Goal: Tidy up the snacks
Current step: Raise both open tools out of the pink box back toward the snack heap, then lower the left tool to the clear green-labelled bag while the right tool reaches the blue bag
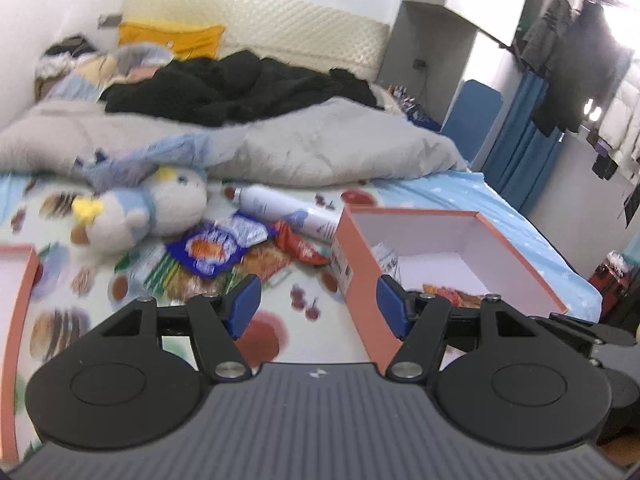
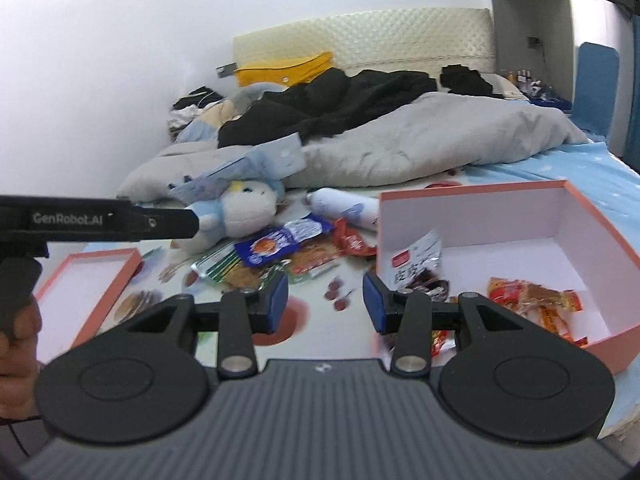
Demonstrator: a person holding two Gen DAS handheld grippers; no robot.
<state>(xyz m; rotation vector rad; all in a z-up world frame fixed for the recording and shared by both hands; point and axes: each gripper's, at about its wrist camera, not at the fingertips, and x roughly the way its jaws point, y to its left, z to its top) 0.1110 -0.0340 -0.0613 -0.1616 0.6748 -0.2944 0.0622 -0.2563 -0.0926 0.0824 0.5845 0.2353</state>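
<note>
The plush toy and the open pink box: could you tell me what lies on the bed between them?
Between the plush toy and the pink box lie a heap of snack packets and, behind them, a white bottle on its side; the right wrist view shows it best.

Bed (image 2: 320, 332) with a fruit-and-food print sheet, blue along the 3 o'clock edge. Open pink box (image 2: 624, 248) at 3 o'clock; its shallow lid (image 2: 100, 292) at 9. Heap of snack packets (image 2: 276, 256) at centre, touching one another. White bottle (image 2: 344, 206) on its side, plush toy (image 2: 244, 212), grey duvet (image 2: 400, 152) toward 12 o'clock.
</note>
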